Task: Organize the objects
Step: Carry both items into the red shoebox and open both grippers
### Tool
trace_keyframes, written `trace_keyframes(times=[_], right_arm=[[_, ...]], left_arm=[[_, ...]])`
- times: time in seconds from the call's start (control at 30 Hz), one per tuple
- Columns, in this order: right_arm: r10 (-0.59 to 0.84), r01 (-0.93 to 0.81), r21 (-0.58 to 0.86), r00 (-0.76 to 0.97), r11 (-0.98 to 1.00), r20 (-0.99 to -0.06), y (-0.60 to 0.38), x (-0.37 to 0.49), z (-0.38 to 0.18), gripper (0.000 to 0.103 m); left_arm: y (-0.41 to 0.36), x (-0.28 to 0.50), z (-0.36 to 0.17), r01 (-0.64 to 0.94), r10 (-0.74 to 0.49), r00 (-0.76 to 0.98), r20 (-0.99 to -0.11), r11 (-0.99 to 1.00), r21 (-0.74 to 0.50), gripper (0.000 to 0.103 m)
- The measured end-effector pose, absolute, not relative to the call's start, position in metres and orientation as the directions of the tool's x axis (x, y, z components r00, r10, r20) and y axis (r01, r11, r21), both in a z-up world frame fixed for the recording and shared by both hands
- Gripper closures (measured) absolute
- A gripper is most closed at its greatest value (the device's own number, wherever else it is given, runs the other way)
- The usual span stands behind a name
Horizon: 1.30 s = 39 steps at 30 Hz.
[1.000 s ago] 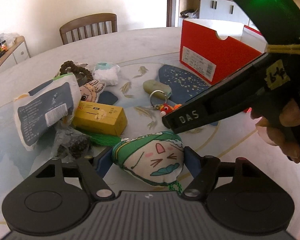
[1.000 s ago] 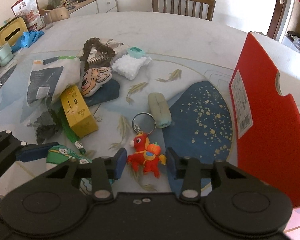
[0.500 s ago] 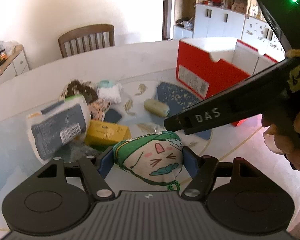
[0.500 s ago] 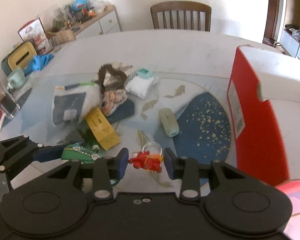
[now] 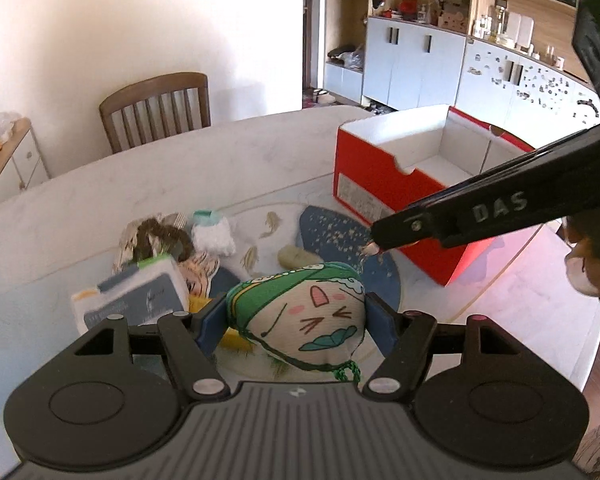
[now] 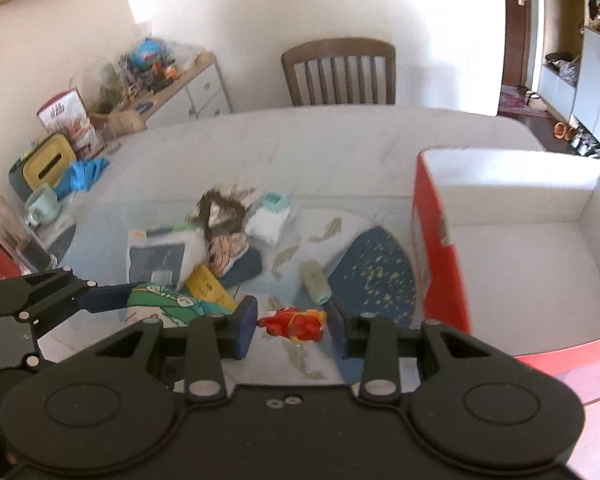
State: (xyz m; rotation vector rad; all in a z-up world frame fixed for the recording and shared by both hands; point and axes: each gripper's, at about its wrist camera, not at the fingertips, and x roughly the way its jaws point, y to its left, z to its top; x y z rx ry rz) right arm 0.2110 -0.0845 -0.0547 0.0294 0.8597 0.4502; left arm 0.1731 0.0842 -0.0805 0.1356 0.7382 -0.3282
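My left gripper (image 5: 296, 320) is shut on a green and cream cartoon-face plush (image 5: 304, 320) and holds it above the table; the plush also shows in the right wrist view (image 6: 160, 304). My right gripper (image 6: 292, 326) is shut on a red toy horse keychain (image 6: 294, 323), lifted off the table; its body crosses the left wrist view (image 5: 480, 212). An open red shoe box (image 5: 384, 172) with a white inside (image 6: 532, 252) stands to the right.
On the table lie a grey-blue pouch (image 6: 160, 252), a yellow box (image 6: 210, 290), a cartoon pillow (image 6: 224, 250), a white packet (image 6: 268, 220), a dark cord bundle (image 6: 220, 208) and a pale green oval case (image 6: 314, 282). A wooden chair (image 6: 338, 72) stands behind.
Both grippers have risen well above the table, each carrying its object. The keychain has left the table, and the box interior has come into view.
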Motion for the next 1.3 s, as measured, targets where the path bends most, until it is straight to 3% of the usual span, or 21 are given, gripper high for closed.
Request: trace_keyframes(times=[0.33, 0.63, 0.97, 1.3], right_arm=[[0.367, -0.324, 0.193, 0.656, 0.926, -0.660, -0.133, 0.220, -0.018, 0.067], [0.333, -0.312, 0.154, 0.677, 0.937, -0.656, -0.192, 0.247, -0.015, 0.067], [0.300, -0.301, 0.118, 0.684, 0.946, -0.665, -0.259, 0.281, -0.028, 0.067], [0.281, -0.312, 0.091, 0.648, 0.946, -0.708, -0.297, 0.313, -0.067, 0.067]], left_arm=[[0.062, 0.204, -0.032, 0.392, -0.288, 0.699, -0.655, 0.920, 0.014, 0.031], [0.010, 0.246, -0.011, 0.402, -0.288, 0.698, -0.656, 0.915, 0.026, 0.031], [-0.073, 0.299, -0.005, 0.405, -0.272, 0.684, -0.677, 0.914, 0.041, 0.031], [-0.152, 0.348, -0.032, 0.417, -0.250, 0.647, -0.720, 0.907, 0.060, 0.031]])
